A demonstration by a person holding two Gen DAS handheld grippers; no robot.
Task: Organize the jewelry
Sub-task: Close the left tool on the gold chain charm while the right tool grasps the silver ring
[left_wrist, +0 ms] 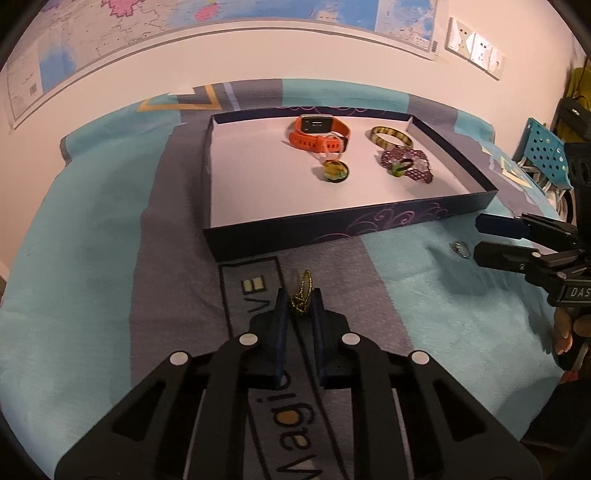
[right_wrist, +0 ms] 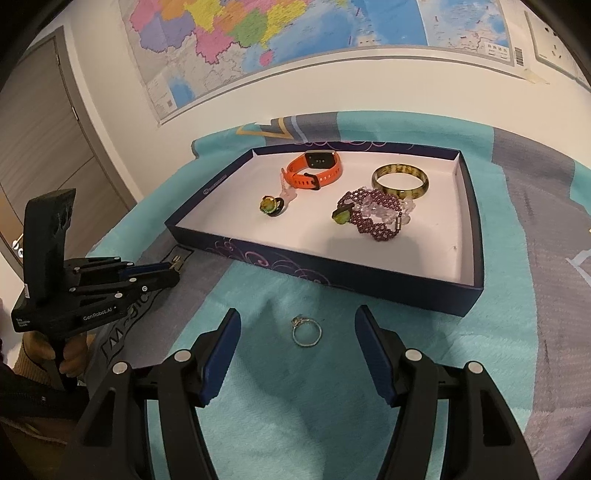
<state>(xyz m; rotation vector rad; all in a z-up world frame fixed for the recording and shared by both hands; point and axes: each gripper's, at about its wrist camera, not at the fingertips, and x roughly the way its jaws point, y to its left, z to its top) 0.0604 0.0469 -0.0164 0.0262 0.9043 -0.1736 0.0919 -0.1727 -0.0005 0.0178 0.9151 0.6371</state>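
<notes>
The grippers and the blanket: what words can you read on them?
"GenRobot.AI": on the left gripper, seen from the right wrist.
"DAS", cut off: on the right gripper.
"VE" and upside-down letters, partly hidden: on the blanket.
Map print: too small to read.

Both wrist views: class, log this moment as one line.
left gripper: shut on gold trinket | right gripper: open around silver ring | tray: five pieces

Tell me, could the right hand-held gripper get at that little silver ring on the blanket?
Probably yes. The right hand-held gripper stands open with the ring lying just ahead between its fingers, flat on the blanket. Nothing covers it; the box sits further back.
</notes>
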